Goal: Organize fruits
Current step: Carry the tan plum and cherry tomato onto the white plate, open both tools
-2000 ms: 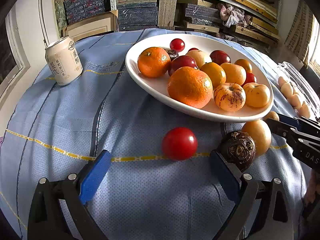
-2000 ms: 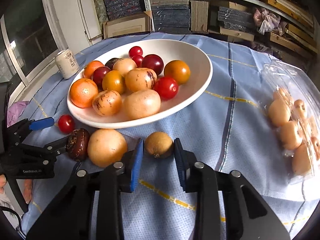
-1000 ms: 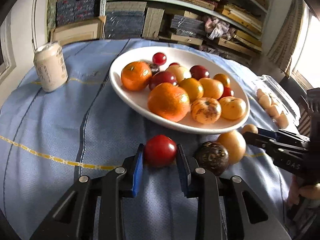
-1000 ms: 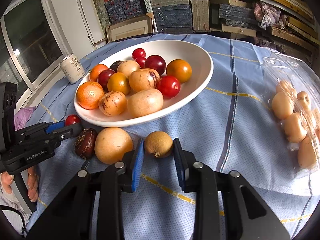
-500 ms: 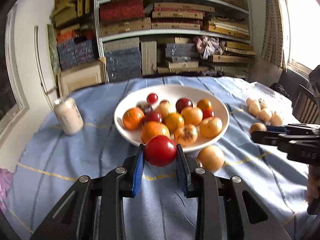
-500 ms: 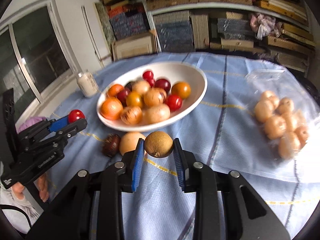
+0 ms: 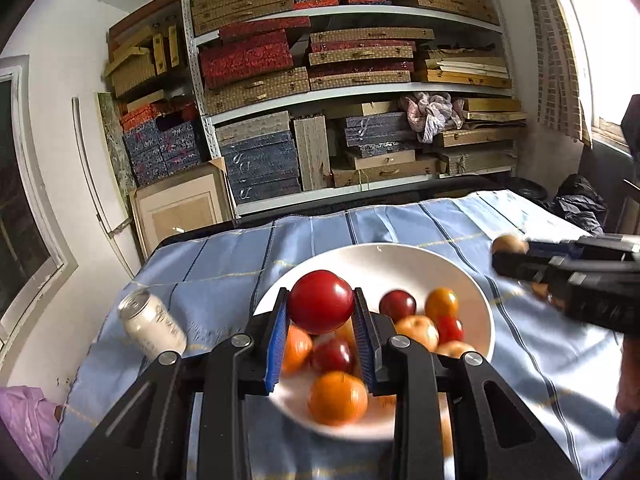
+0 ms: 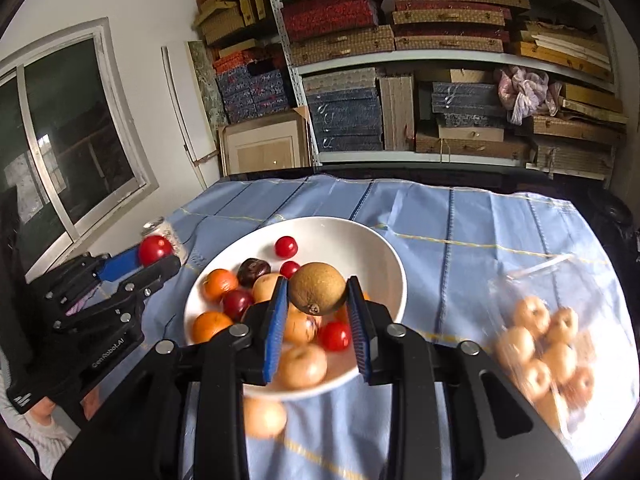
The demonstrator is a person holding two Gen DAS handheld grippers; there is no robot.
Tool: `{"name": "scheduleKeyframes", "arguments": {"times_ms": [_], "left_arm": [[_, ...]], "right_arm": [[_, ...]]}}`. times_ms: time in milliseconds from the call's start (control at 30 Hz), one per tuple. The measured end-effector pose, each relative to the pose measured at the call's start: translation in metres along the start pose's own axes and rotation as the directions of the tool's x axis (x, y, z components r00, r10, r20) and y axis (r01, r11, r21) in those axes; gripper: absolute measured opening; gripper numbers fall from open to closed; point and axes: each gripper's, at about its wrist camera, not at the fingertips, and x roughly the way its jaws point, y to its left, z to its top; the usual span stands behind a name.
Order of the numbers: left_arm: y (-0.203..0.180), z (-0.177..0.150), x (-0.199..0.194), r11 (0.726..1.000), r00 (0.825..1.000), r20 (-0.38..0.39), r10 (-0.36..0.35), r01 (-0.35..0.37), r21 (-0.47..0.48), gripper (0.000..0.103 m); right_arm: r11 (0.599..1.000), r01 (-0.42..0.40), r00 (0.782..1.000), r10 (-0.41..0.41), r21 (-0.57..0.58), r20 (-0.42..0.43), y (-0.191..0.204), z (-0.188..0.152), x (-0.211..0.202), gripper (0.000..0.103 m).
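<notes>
My left gripper (image 7: 321, 304) is shut on a red tomato (image 7: 321, 301) and holds it in the air above the near side of the white bowl (image 7: 400, 256). It also shows in the right wrist view (image 8: 154, 254). My right gripper (image 8: 318, 294) is shut on a brown round fruit (image 8: 318, 288) and holds it above the same bowl (image 8: 360, 240). That fruit also shows in the left wrist view (image 7: 509, 245). The bowl holds several oranges, red tomatoes and yellow fruits.
A white drink can (image 7: 152, 328) stands on the blue cloth left of the bowl. A clear plastic box of pale round fruits (image 8: 548, 344) lies to the right. A yellow fruit (image 8: 264, 416) lies on the cloth in front of the bowl. Shelves of boxes stand behind.
Both grippers have lifted their fruits off the cloth and carried them up and forward over the bowl. The bowl now sits under both grippers.
</notes>
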Motion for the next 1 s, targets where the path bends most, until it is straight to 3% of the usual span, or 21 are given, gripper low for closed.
{"name": "scheduleKeyframes", "arguments": {"times_ms": [267, 500, 667, 733, 833, 933, 1000], "left_arm": [[0.006, 0.013, 0.069, 1.000, 0.998, -0.056, 0.002, -0.003, -0.024, 0.031], [0.005, 0.002, 0.111, 1.000, 0.993, -0.116, 0.003, -0.006, -0.022, 0.031], [0.004, -0.006, 0.119, 1.000, 0.992, -0.129, 0.010, -0.012, -0.018, 0.031], [0.003, -0.007, 0.119, 1.000, 0.992, -0.123, 0.020, -0.022, -0.013, 0.032], [0.001, -0.006, 0.115, 0.999, 0.993, -0.110, 0.037, -0.037, 0.002, 0.032], [0.001, -0.004, 0.109, 0.999, 0.994, -0.097, 0.049, -0.049, 0.001, 0.043], [0.002, -0.002, 0.101, 0.998, 0.995, -0.087, 0.057, -0.057, 0.004, 0.044]], "right_arm": [[1.000, 0.002, 0.999, -0.002, -0.001, -0.050, -0.005, 0.013, 0.069, 0.028], [1.000, 0.002, 0.994, -0.004, -0.020, -0.107, -0.005, 0.012, 0.110, 0.028], [0.999, 0.010, 0.993, -0.014, -0.035, -0.114, -0.005, 0.008, 0.117, 0.029], [0.999, 0.014, 0.994, -0.018, -0.038, -0.107, -0.004, 0.007, 0.115, 0.037], [0.999, 0.011, 0.995, -0.015, -0.035, -0.100, -0.005, 0.007, 0.111, 0.038], [1.000, 0.005, 0.996, -0.008, -0.029, -0.091, -0.006, 0.006, 0.103, 0.038], [1.000, 0.000, 0.997, -0.002, -0.020, -0.082, -0.006, 0.006, 0.094, 0.039]]}}
